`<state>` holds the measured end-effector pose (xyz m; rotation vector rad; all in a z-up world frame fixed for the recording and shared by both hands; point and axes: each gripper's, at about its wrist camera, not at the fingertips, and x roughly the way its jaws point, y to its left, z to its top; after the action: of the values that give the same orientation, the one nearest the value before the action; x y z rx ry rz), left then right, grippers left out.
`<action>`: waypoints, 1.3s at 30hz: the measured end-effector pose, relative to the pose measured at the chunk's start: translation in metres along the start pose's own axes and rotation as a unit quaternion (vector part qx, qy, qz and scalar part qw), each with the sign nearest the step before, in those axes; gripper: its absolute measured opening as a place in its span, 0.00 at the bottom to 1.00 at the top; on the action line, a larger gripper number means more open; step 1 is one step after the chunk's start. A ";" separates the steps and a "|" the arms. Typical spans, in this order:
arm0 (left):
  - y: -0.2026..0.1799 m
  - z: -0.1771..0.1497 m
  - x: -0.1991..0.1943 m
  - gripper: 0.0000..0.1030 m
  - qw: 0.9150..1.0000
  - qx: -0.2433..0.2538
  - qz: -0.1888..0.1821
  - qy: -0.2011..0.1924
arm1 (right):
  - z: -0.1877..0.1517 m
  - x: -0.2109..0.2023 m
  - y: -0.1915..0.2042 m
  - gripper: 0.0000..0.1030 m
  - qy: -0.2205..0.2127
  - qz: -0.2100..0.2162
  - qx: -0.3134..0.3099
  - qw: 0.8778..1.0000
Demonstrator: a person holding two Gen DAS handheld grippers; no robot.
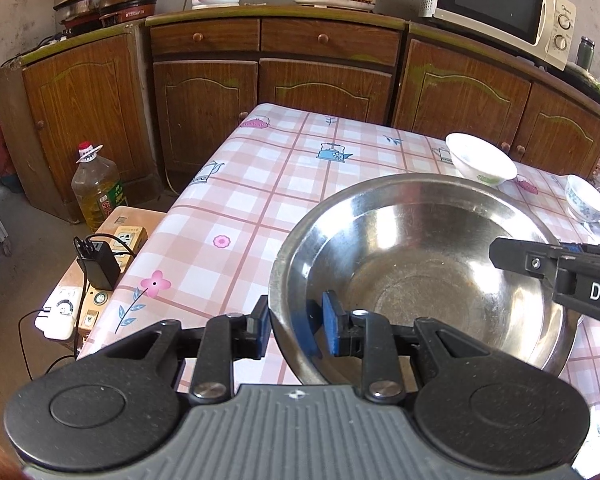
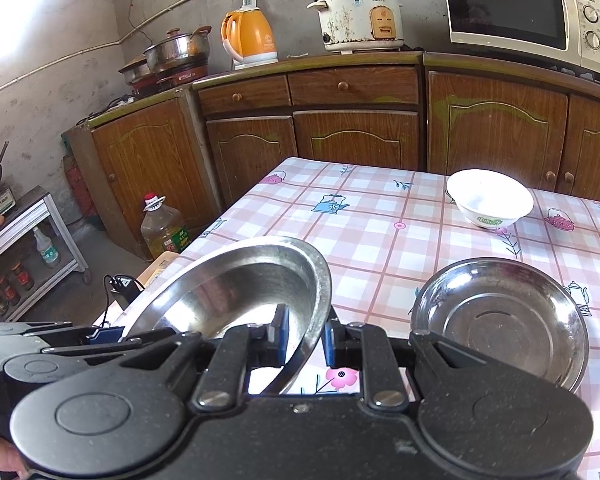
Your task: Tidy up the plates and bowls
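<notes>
A large steel bowl [image 1: 420,280] is held between both grippers over the checked tablecloth [image 1: 260,184]. My left gripper [image 1: 298,324] is shut on its near-left rim, one blue pad inside and one outside. In the right wrist view the same bowl [image 2: 240,280] looks tilted, and my right gripper [image 2: 304,340] is shut on its right rim. Each gripper shows in the other's view: the right gripper [image 1: 500,254] and the left gripper [image 2: 104,334]. A shallow steel dish [image 2: 500,320] lies to the right. Farther back stand a white bowl [image 2: 488,200] and a blue-patterned bowl [image 1: 586,200].
The table's left edge drops to a low stool with a power strip and adapter [image 1: 100,264] and an oil bottle [image 1: 96,188] on the floor. Wooden cabinets [image 1: 324,80] behind carry a kettle, a rice cooker and a microwave [image 2: 520,12].
</notes>
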<state>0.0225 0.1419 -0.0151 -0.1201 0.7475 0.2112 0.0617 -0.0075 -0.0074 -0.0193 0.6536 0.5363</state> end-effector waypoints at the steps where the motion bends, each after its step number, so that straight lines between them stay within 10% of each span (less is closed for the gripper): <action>1: 0.000 0.000 0.000 0.27 1.000 0.001 0.000 0.001 | -0.001 0.000 -0.001 0.22 0.001 0.000 0.001 1.000; 39: -0.024 -0.020 -0.005 0.28 0.999 0.019 -0.018 0.018 | -0.027 -0.030 -0.019 0.23 0.005 -0.009 -0.003 1.000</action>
<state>0.0116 0.1141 -0.0257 -0.1015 0.7848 0.1607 0.0353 -0.0427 -0.0148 -0.0330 0.6613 0.5200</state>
